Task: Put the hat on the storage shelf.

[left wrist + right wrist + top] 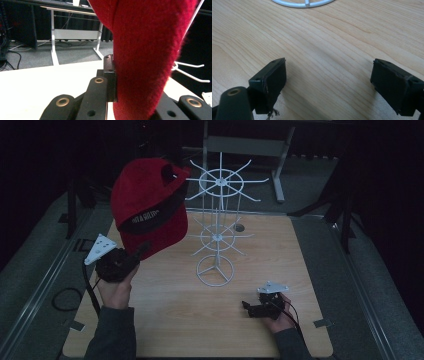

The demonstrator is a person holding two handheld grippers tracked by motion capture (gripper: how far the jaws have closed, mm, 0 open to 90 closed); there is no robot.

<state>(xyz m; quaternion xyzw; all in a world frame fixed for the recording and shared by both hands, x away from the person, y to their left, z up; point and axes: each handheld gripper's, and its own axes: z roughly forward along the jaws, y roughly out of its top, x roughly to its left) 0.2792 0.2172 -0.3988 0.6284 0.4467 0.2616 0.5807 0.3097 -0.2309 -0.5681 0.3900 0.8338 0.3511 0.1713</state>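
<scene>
Red cap (150,205): I hold it up in the air at the left of the table, in front of and just left of the rack's top wheel. Its underside with the black band and white lettering faces the high camera. In my left gripper view the red cloth (147,57) runs from top to bottom.

My left gripper (137,254): raised off the table in my left hand (116,287), pointing up and to the right. Its jaws are pressed together on the cap's lower edge; in its own view one black pad (111,77) lies flat against the fabric.

My right gripper (248,309): low on the table's near right, in my right hand (281,317), pointing left. Its jaws are spread wide, with bare wood between them in its own view; the pad (273,80) on that view's left has a frayed lower edge.

White wire rack (217,227): stands upright at the table's middle, two spoked wheels of hooks on one post above a ring base (303,3). The cap's right edge sits just beside the top wheel's hooks; I cannot tell whether they touch.

Table (170,320): light wood, rounded corners.

Surroundings: dark grey floor, white desk legs (53,37) behind.
</scene>
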